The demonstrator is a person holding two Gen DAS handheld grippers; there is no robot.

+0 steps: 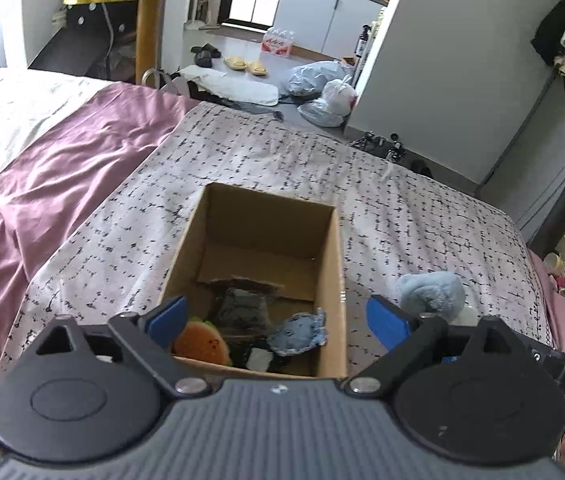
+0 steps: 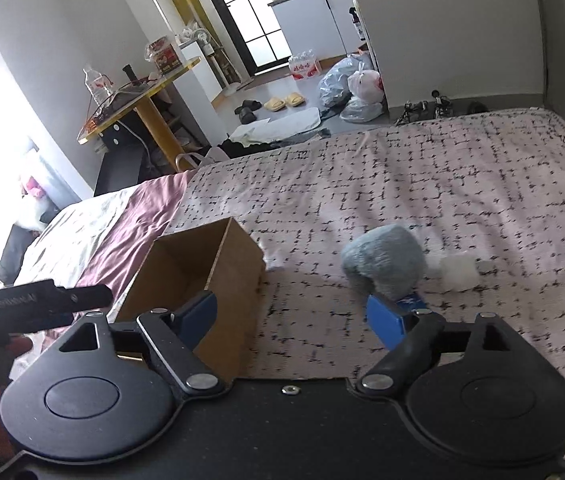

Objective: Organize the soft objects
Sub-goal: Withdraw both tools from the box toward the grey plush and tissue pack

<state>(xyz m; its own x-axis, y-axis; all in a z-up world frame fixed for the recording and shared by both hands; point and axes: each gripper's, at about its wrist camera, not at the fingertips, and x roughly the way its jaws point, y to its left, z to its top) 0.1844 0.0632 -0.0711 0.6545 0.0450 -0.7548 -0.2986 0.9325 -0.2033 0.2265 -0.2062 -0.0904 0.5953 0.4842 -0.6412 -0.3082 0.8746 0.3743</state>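
Left gripper (image 1: 278,316): jaws wide, empty, above the cardboard box (image 1: 332,272).
Right gripper (image 2: 294,316): jaws wide, nothing gripped; blue plush (image 2: 384,264) lies just beyond its right finger.
Box contents: only the left wrist view shows the orange toy (image 1: 202,346), blue toy (image 1: 298,332) and an unclear dark item.
Bed (image 2: 442,184): carries box and plush.

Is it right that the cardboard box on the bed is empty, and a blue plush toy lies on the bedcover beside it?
Not quite: the cardboard box is not empty. The left wrist view shows an orange plush and other soft items inside. The blue plush toy does lie on the bedcover beside it.
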